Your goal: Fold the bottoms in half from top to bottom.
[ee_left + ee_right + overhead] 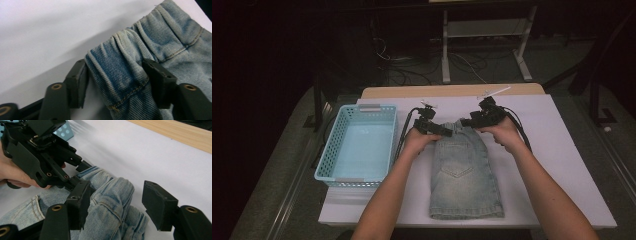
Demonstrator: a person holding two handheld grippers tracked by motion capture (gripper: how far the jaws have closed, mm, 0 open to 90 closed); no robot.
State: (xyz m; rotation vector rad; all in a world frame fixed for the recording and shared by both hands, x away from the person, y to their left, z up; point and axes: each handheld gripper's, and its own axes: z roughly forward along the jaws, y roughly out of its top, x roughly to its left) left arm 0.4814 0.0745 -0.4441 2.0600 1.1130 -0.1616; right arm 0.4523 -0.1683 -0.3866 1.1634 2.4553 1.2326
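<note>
A pair of light blue denim shorts [464, 175] lies flat on the white table top [557, 165], waistband at the far end. My left gripper [447, 131] is shut on the waistband's left corner. In the left gripper view both pads [80, 82] press a bunched fold of the denim [117, 75]. My right gripper [467, 121] holds the waistband's right corner. In the right gripper view the shorts' fabric [112, 202] stands up in a fold between its jaws, tight against the left pad [80, 202] and meeting the right pad low down. The left gripper [79, 173] shows close behind.
A light blue plastic basket [328, 145] stands on the table left of the shorts, close to my left forearm. A wooden table edge [452, 91] runs behind the white top. Cables and a metal frame [484, 45] lie on the dark floor beyond.
</note>
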